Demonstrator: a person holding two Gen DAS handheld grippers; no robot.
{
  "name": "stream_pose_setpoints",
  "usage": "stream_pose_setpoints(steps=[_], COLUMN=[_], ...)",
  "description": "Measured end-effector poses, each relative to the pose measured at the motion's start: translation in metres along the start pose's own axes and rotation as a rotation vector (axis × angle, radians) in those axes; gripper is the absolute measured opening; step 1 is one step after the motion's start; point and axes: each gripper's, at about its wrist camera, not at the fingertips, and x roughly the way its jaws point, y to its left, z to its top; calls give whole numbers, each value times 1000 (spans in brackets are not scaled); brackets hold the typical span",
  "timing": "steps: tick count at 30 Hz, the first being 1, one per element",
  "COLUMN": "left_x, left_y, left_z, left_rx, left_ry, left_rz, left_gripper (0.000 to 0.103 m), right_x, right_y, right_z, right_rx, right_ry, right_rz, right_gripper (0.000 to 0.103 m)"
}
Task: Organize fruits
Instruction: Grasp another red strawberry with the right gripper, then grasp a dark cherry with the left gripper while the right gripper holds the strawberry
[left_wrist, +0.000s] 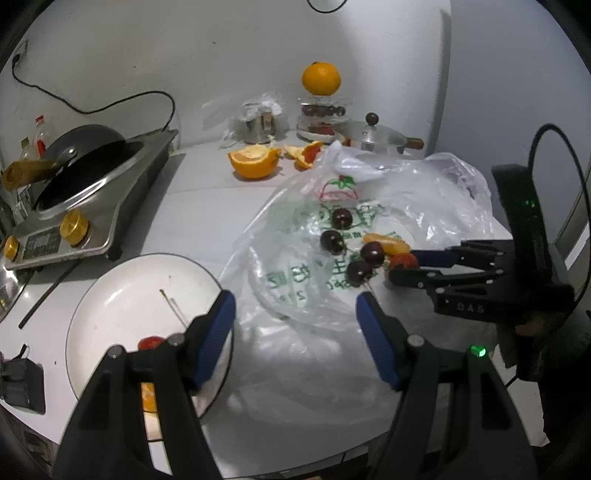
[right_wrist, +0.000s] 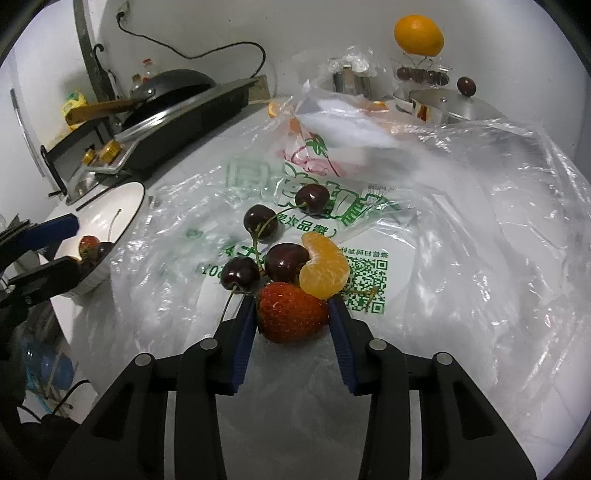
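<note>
White countertop (left_wrist: 207, 206) against a plain white wall, a kitchen corner. Far left, a steel gas stove (left_wrist: 88, 206) with brass knobs carries a black wok (left_wrist: 81, 155), its wooden handle poking out to the left, and a black cord loops along the wall above. Next along, a white plate (left_wrist: 122, 295) sits at the counter's near edge with a strawberry piece and an orange bit on it, and the left gripper (left_wrist: 295, 314) hangs just beside its rim, blue pads spread wide, nothing between them. Centre now: a big clear plastic bag (right_wrist: 461, 221) with green print lies flattened over the counter, and on it four dark cherries (right_wrist: 260, 221), stems trailing toward the near side, a mandarin segment (right_wrist: 325, 271) curved like a crescent with its long axis running roughly away from the right wrist camera, touching one cherry. Right below that, the strawberry (right_wrist: 290, 312), lying on the bag with its broad shoulder toward the segment and its length running crosswise between the pads. The right gripper (right_wrist: 291, 314) has a pad at each flank of the berry, but whether they press it or merely bracket it I cannot tell. Back by the wall, half an orange peel (left_wrist: 253, 160), a steel cup wrapped in plastic, a whole orange (left_wrist: 320, 78) perched on a clear container of cherries, and a lidded steel pan (left_wrist: 369, 136).
</note>
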Motion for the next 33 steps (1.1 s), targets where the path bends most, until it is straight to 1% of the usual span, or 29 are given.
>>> stream_pose_setpoints(steps=[9, 13, 24, 33], left_x=[13, 23, 52, 86], left_y=[-32, -43, -67, -74], left_z=[10, 15, 24, 25], left_rx=[58, 78, 159, 191], left_ry=[14, 22, 26, 90], left_rz=[-18, -27, -51, -35], left_gripper=[69, 69, 69, 68], right_x=[-33, -40, -41, -34], right_y=[-10, -19, -42, -53], right_z=[-2, -3, -3, -4], right_rx=[-6, 4, 35, 43], right_ry=[-61, -77, -97, -94], right_rz=[21, 21, 26, 44], right_gripper=[42, 42, 42, 42])
